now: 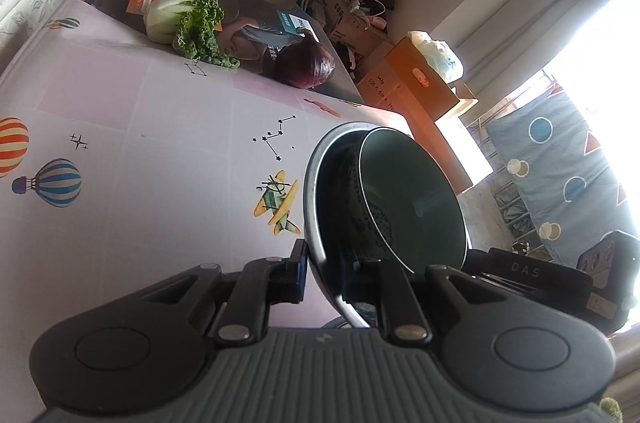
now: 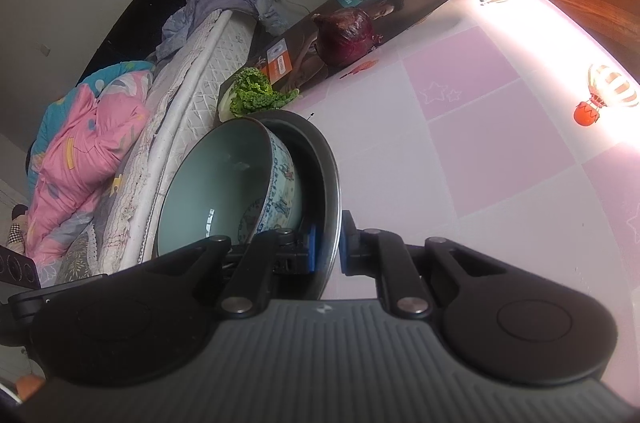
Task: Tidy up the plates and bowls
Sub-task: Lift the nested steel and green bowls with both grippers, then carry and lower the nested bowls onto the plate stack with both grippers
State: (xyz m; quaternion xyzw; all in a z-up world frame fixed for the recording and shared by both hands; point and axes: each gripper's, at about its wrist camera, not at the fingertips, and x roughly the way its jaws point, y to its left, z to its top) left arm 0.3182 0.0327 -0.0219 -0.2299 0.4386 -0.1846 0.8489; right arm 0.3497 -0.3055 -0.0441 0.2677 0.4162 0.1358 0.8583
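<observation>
A dark round plate (image 1: 314,207) with a metal-looking rim carries a bowl (image 1: 416,199) that is pale green inside and blue-patterned outside. Both hang above the pink tablecloth (image 1: 140,143). My left gripper (image 1: 324,275) is shut on the plate's rim at one side, a blue pad on either face. In the right wrist view my right gripper (image 2: 328,251) is shut on the opposite rim of the same plate (image 2: 330,183), and the bowl (image 2: 224,175) rests in it, leaning toward the bed side. The plate's underside is hidden.
Leafy greens (image 1: 192,23), a red onion (image 1: 308,67) and a flat printed box (image 1: 248,35) lie at the table's far edge. A bed (image 2: 192,95) with quilts runs along one side. Cardboard boxes (image 1: 412,83) stand on the floor beyond the table.
</observation>
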